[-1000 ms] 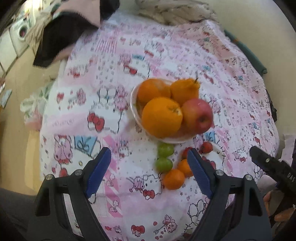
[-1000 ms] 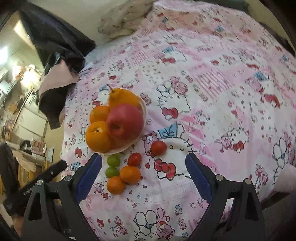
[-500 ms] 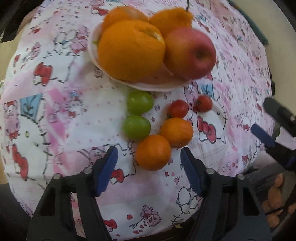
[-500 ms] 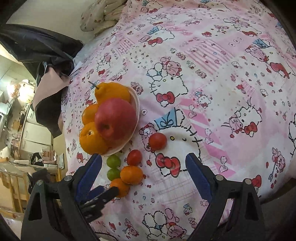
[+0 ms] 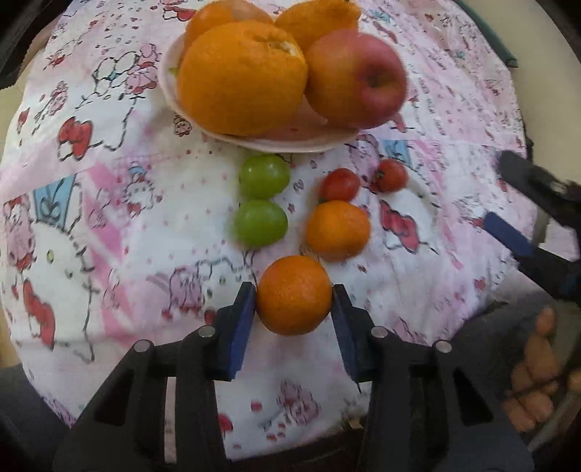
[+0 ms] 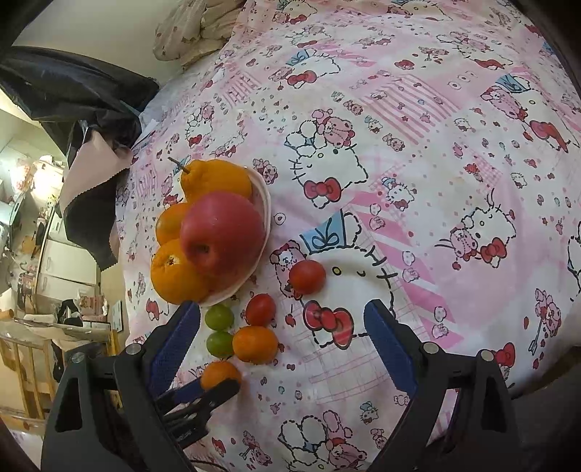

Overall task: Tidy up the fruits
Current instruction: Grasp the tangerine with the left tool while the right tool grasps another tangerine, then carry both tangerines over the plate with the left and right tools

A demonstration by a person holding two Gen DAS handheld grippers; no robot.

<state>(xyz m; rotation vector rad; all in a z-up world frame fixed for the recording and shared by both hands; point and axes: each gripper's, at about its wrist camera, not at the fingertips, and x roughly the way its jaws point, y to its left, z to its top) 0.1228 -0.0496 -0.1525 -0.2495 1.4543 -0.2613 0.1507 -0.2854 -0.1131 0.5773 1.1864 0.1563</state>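
Note:
A small orange (image 5: 293, 295) lies on the pink cartoon-print cloth, nearest the table's front edge. My left gripper (image 5: 292, 294) points steeply down over it; its jaws are closing, with both blue pads against the orange's sides. Behind it lie a second small orange (image 5: 337, 230), two green fruits (image 5: 260, 223), two tomatoes (image 5: 339, 184), and a pink plate (image 5: 254, 143) with big oranges and a red apple (image 5: 356, 78). My right gripper (image 6: 281, 308) hangs open above the cloth near the tomatoes (image 6: 307, 276), holding nothing. In its view the left gripper's fingers (image 6: 210, 394) flank the orange (image 6: 219, 374).
The cloth-covered table (image 6: 435, 145) drops off close to the front and left. A black and pink cloth (image 6: 90, 163) hangs over the far left edge, and a crumpled fabric (image 6: 189, 32) lies at the back. A hand (image 5: 537, 381) holds the right gripper.
My left gripper came down and tipped toward the loose fruit, and its jaws went from wide apart to touching the nearest small orange. The right gripper sank slightly and stayed open.

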